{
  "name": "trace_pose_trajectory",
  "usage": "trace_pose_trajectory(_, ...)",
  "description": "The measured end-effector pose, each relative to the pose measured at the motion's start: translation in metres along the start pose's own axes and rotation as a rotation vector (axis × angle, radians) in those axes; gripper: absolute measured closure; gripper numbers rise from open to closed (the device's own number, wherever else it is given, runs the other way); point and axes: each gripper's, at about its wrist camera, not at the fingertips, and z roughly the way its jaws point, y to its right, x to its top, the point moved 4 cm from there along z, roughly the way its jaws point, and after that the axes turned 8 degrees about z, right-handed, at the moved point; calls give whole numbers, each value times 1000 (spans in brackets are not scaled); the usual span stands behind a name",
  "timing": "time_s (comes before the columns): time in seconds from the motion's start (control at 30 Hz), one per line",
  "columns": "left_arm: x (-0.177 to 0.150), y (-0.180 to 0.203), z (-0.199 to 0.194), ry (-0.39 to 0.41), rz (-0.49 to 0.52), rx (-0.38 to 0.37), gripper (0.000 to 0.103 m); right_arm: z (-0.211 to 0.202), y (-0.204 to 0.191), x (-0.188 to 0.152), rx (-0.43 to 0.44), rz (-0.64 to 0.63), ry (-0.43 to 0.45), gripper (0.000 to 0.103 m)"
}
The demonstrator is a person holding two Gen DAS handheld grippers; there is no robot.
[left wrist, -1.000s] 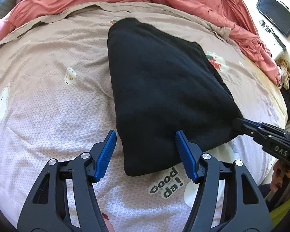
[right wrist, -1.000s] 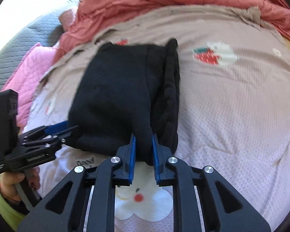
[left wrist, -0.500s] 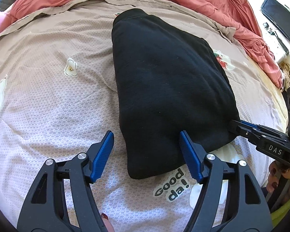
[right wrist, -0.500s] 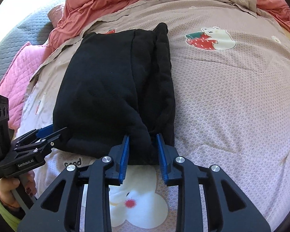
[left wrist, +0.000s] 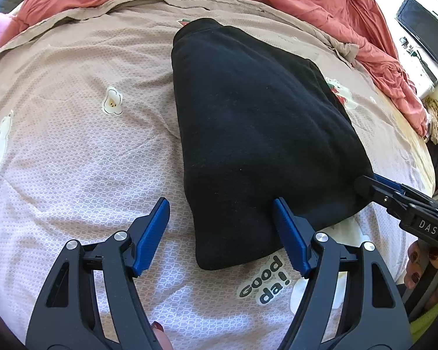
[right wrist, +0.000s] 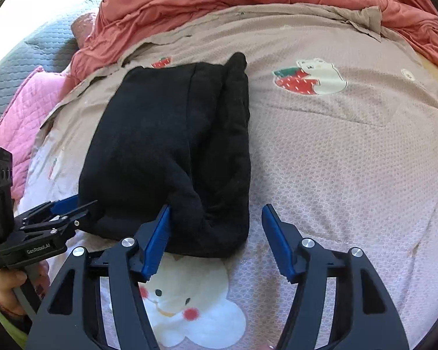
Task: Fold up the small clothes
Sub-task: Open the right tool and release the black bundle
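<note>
Left wrist view: a folded black garment (left wrist: 257,134) is seen lying on the patterned bedspread (left wrist: 73,151), its near corner toward the bedspread's near edge, beside the printed words "Good da!" (left wrist: 264,280), whose last letters are cut off by the left gripper (left wrist: 222,233). That gripper's jaws have just been opening and stand wide; the garment's near corner lies between them, unpressed. Whether the right-hand pad rests against the cloth cannot be told. The right gripper (left wrist: 373,183) is glimpsed at the right edge, mostly cut off.

Right wrist view: the right gripper (right wrist: 216,227) is seen with jaws just parted wide, nothing clamped; its left pad is touching a bunched fold, the right pad stands clear over bedspread. Dark folds are hard to separate. A red quilt (right wrist: 248,3) is heaped along the far edge.
</note>
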Motion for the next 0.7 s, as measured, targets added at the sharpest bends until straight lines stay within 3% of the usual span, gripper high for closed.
trace_pose_trajectory(0.13,0,0,-1,2,1,1,37,-4,-3,1,-6,-19,27,41)
trace_pose_trajectory(0.43,0,1,-2,3,1,4,37,-12,5,7,-22,9,76,28)
trace_pose_trajectory(0.63,6,3,-17,52,0,3,38,-19,10,14,-30,26,128,24)
trace_pose_trajectory(0.7,9,4,-21,63,5,5,38,-22,12,17,-30,38,145,17)
